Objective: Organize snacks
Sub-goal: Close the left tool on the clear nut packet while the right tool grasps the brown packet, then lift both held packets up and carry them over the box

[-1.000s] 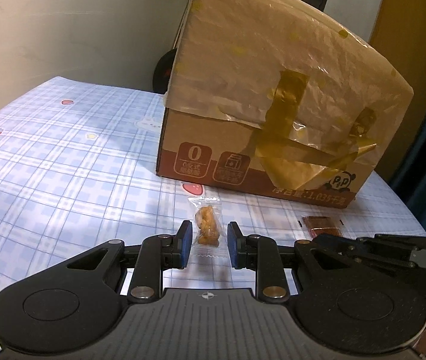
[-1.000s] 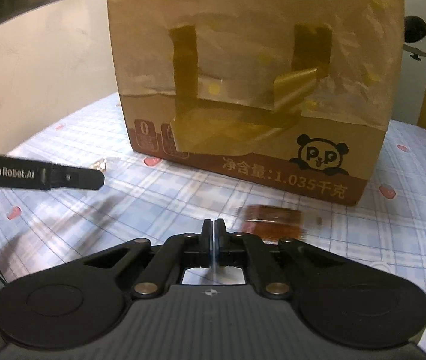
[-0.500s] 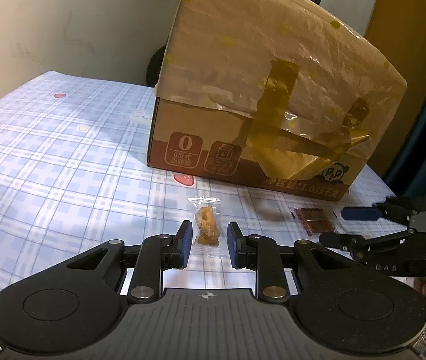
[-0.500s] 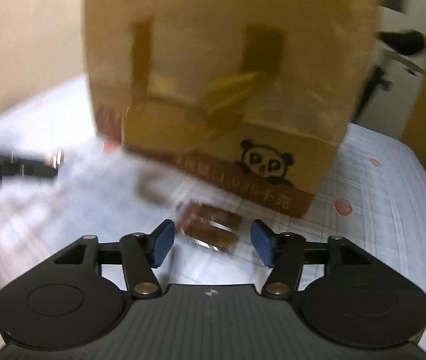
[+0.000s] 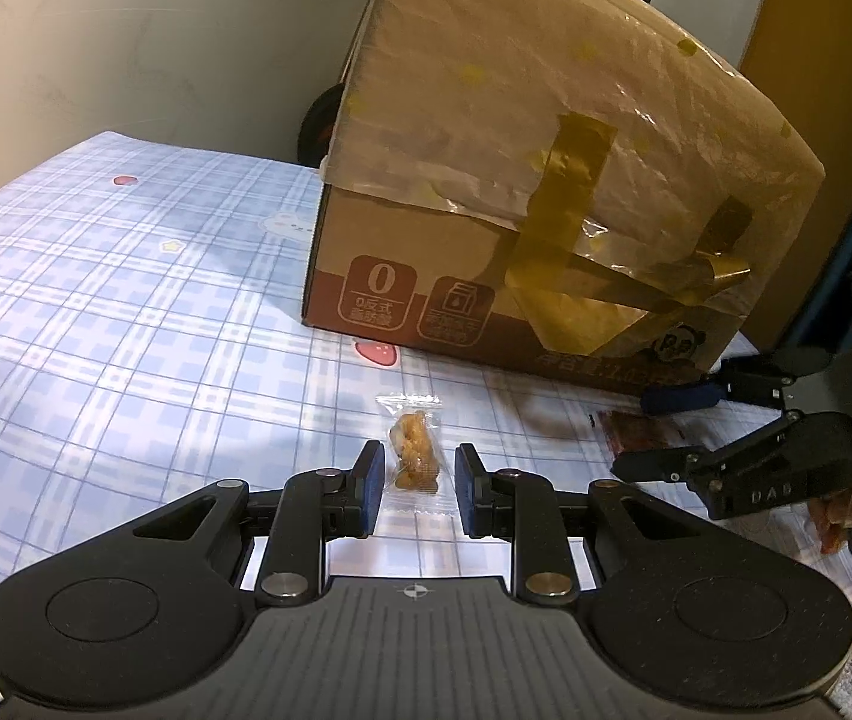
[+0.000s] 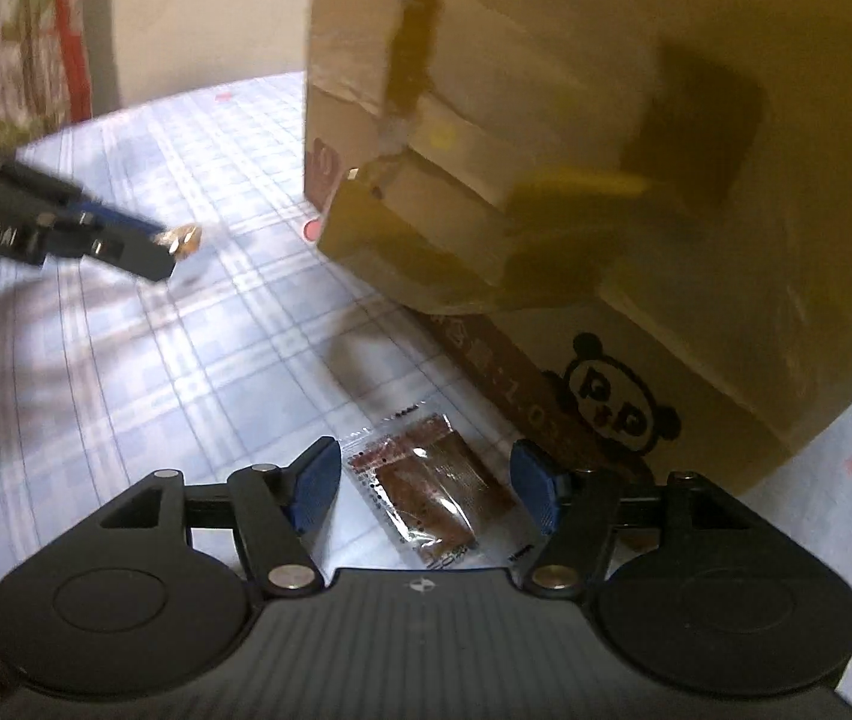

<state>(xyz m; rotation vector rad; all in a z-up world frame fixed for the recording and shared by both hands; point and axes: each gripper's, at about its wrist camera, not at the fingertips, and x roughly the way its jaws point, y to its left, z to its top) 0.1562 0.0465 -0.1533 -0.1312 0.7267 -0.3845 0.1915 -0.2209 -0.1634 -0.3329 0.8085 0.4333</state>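
A: Well, how would those two packets have handled?

B: Both looked light and crinkly. The brown snack packet [image 6: 426, 495] was flat, in clear film that would probably slip, and it lay on the table [image 5: 126, 324] just in front of the cardboard box [image 5: 546, 138]. The right gripper [image 6: 426, 489] had just been opening its jaws, and they stood wide on either side of the packet, not pressing it. I'd have taken it across the short width, over the filling, not by the thin sealed edge.

A: And the other one?

B: The small clear packet [image 5: 414, 450] held a lumpy golden piece, likely brittle, so a soft pinch at the middle. The left gripper [image 5: 413, 489] had its jaws narrow with that packet between them; whether the pads actually touched the film I couldn't tell, since the right wrist view was blurred.

A: The surroundings?

B: A blue checked tablecloth [image 5: 66, 276] with small strawberry prints, smooth and level. The box was wrapped in paper and yellow tape; a pale wall stood behind
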